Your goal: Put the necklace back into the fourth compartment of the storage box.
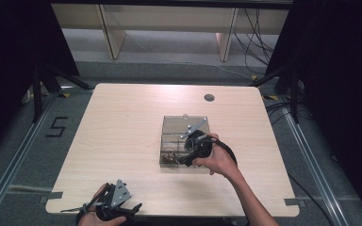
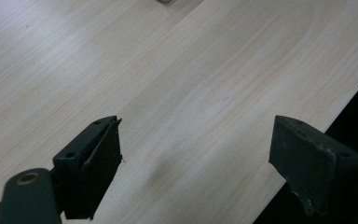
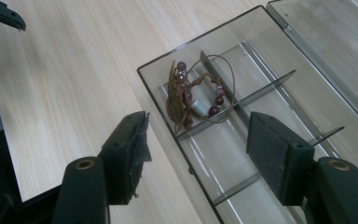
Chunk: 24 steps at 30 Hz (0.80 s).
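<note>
two grippers are in play, and the right gripper is the nearer one, hovering over the clear divided box at frame centre of the high view. its jaws stand wide apart, holding nothing. the beaded cord bracelet lies in the box's end compartment, just ahead of the jaws and slightly left. the left gripper rests wide open and empty over the bare table at lower left.
</note>
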Motion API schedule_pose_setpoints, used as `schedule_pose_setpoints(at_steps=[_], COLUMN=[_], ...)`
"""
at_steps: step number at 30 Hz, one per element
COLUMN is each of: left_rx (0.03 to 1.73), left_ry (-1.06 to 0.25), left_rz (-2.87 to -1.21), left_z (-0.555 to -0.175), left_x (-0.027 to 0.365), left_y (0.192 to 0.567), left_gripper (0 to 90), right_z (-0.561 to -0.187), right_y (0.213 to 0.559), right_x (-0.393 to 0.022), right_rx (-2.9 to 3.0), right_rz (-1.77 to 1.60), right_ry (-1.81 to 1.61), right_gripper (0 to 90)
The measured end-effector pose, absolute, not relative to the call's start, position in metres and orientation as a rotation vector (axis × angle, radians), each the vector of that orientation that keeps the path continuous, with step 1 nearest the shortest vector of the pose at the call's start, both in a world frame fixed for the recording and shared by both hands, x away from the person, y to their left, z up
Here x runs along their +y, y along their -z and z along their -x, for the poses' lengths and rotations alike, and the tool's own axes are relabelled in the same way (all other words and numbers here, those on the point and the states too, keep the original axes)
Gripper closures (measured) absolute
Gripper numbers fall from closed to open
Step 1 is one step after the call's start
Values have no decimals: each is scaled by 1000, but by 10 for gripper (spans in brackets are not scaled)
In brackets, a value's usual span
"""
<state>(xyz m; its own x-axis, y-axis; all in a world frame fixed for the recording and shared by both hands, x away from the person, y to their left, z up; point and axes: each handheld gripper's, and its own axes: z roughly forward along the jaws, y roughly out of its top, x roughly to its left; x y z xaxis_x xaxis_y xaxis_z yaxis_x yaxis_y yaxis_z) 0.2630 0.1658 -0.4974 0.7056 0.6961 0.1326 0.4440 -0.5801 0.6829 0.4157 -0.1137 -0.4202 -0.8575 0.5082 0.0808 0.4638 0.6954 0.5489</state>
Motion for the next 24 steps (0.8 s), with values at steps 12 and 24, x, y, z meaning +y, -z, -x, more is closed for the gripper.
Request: schedule_pose_setpoints(at_steps=[12, 24], left_rx=[879, 845], left_ry=[-526, -540], left_rz=[-2279, -2301], left_z=[-262, -264], left_x=[166, 168], left_y=[495, 494], left_gripper=[161, 161], right_z=[-405, -395], right_y=[424, 428], right_x=[-120, -122], right_rx=[2798, 2785], right_rz=[-793, -847], right_ry=[-942, -963], right_gripper=[368, 361])
